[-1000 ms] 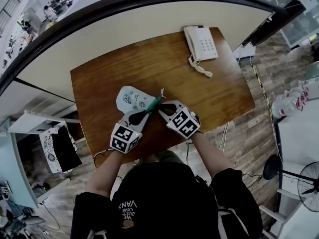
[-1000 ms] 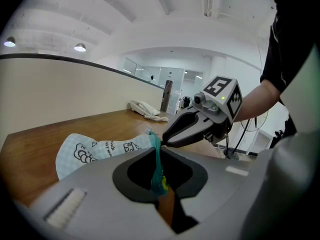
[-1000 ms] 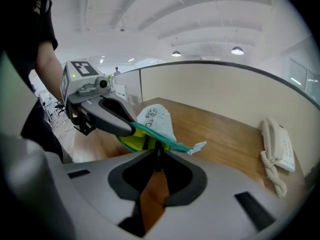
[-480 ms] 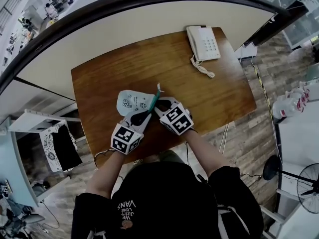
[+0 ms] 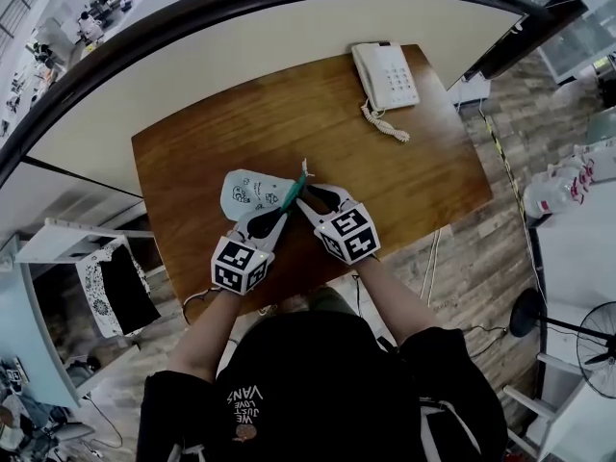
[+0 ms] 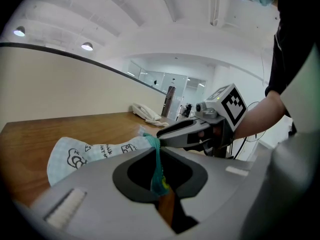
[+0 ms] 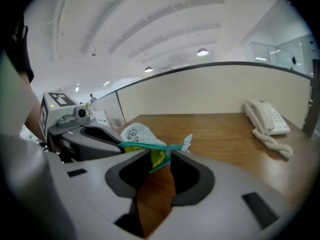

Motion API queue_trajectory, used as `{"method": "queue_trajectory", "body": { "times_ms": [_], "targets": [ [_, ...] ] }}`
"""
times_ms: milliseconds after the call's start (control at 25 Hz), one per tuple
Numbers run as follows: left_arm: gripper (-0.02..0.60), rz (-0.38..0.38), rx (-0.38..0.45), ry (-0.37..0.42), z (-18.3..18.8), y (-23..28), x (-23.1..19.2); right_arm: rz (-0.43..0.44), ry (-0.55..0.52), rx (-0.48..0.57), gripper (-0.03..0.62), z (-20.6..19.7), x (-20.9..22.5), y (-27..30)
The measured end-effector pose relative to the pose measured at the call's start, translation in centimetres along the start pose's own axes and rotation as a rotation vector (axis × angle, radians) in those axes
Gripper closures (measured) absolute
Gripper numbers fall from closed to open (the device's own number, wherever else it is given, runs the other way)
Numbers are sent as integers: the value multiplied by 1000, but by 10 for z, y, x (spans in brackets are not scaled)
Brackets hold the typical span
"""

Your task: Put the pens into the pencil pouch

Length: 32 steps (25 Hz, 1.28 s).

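A pale pouch (image 5: 248, 192) with doodle prints lies on the wooden table (image 5: 423, 181), its teal zipper edge (image 5: 295, 191) lifted off the wood. My left gripper (image 5: 281, 212) is shut on that edge; in the left gripper view the teal strip (image 6: 156, 156) runs down into the closed jaws (image 6: 159, 181). My right gripper (image 5: 306, 198) meets it from the right. Its jaws (image 7: 159, 159) have just been opening: a gap shows bare wood, and the teal edge (image 7: 150, 146) with yellow-green lining hangs loosely between the tips. No pen shows in any view.
A white telephone (image 5: 385, 75) with a coiled cord sits at the table's far right corner. A curved cream partition (image 5: 289, 37) closes off the table's far side. The person's arms and head fill the near edge.
The right gripper has rolled about its own axis and its jaws stand wider apart. The left gripper and the pouch have kept their place.
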<state>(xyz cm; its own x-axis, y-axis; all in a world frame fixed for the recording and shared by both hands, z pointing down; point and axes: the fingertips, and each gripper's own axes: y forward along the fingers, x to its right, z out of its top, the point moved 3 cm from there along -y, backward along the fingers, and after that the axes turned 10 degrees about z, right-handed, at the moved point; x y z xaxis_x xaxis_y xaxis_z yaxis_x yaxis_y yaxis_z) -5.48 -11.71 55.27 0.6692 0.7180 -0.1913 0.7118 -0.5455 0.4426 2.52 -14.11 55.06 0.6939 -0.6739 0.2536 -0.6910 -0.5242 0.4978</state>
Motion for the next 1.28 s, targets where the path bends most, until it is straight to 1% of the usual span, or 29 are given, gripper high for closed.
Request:
{"method": "queue_trajectory", "body": {
  "times_ms": [160,320,480,600,960,1280],
  "targets": [
    [548,9,6,-11,0,-2,-3,-115,77,88,488,-1,11,-28],
    [548,20,13,-29,1,-4,-7,-205,138,154,494,-5,17,-59],
    [548,21,18,-36,1,-6,-9,-279,163,199,523,-12,16,-85],
    [548,21,27,-37,2,-8,-11,-326,176,225,532,-18,12,-100],
    [548,8,30,-38,2,-16,-12,-435,225,276,557,-33,-6,-132],
    [548,-11,22,-14,-3,-25,-11,-496,265,297,566,-49,-26,-150]
  ]
}}
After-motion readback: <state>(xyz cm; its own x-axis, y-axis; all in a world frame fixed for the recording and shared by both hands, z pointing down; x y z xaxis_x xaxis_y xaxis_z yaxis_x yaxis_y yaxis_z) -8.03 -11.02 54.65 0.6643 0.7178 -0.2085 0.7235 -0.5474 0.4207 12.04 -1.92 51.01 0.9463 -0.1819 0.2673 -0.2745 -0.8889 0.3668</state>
